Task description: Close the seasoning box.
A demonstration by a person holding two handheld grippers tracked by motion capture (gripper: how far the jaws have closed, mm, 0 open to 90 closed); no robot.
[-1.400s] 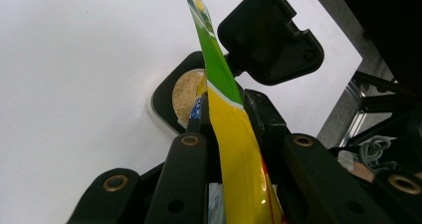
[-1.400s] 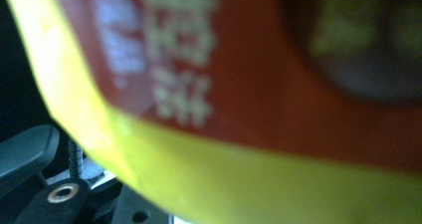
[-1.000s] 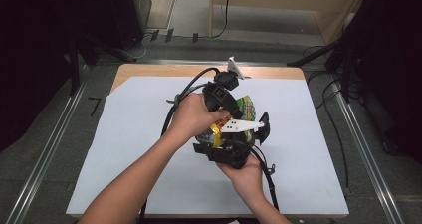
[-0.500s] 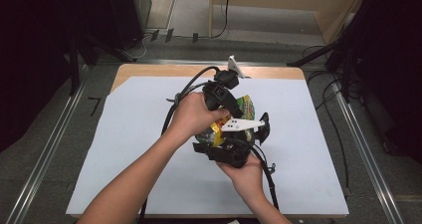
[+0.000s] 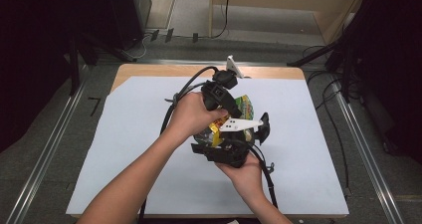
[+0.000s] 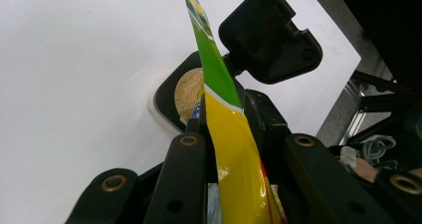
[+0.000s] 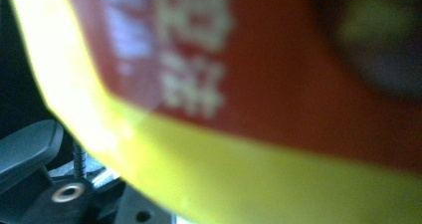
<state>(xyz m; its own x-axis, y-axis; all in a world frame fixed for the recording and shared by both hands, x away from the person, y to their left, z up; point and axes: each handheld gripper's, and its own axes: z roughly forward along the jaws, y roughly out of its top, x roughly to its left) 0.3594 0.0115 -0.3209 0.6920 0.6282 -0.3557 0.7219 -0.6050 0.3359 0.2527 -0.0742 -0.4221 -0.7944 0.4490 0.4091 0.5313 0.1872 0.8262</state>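
Right gripper [image 5: 226, 152] jaws have just been opening; hands unmoved.
Left gripper [image 6: 226, 149] pinches the snack bag [image 6: 229, 149] mid-table; whether the right's pads grip it, I cannot tell.

Snack bag [image 6: 226, 134]: yellow, green band, thin white stripe; red panel, white print. Grippers [image 5: 221, 97] black. Desk [image 5: 129, 134] white sheet, tan edge.

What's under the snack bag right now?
Beneath the snack bag, the left gripper view shows a black tray on the white sheet, holding a round tan cracker. The bag covers the tray's right part.
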